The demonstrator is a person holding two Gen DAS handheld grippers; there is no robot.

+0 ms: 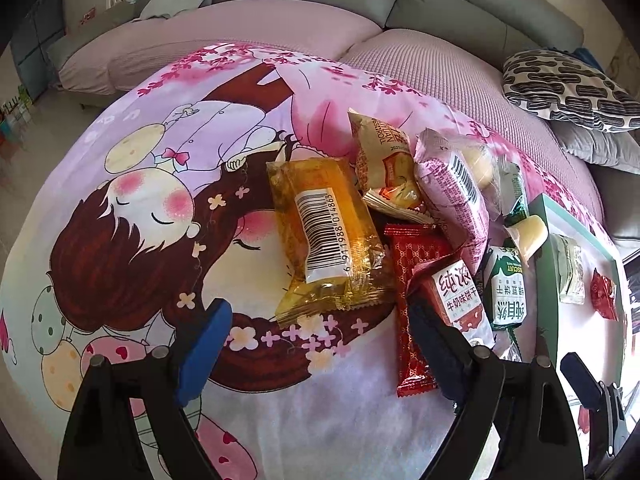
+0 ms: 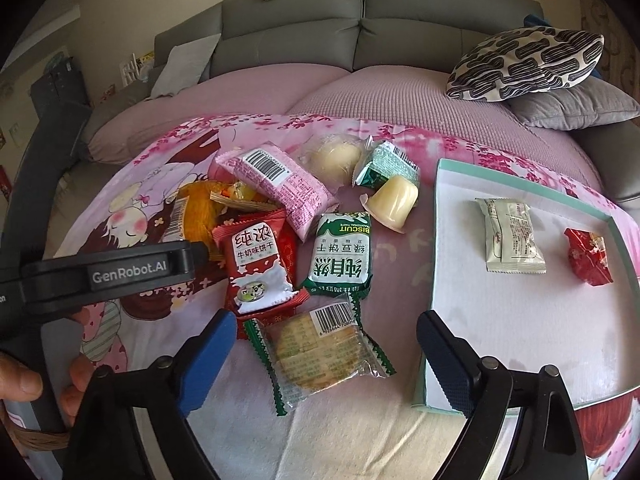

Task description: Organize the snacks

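A heap of snacks lies on a cartoon blanket [image 1: 120,200]. My left gripper [image 1: 316,312] stands open just short of an orange packet [image 1: 328,232], its pads apart from it. A long red packet [image 1: 412,320] lies by its right finger. My right gripper [image 2: 326,320] is open around a clear cracker packet [image 2: 316,360] without touching it. Beyond lie a red milk-biscuit packet [image 2: 256,264], a green biscuit packet [image 2: 340,256], a pink packet [image 2: 276,184] and a jelly cup [image 2: 394,200]. A teal-rimmed white tray [image 2: 520,340] to the right holds a pale green packet [image 2: 512,236] and a red candy [image 2: 588,256].
The left gripper's black body [image 2: 120,272] crosses the left of the right wrist view, with a person's hand [image 2: 24,384] below it. A grey sofa back [image 2: 360,12] rises behind the seat. A patterned pillow [image 2: 524,64] sits on a grey cushion [image 2: 576,104] at the far right.
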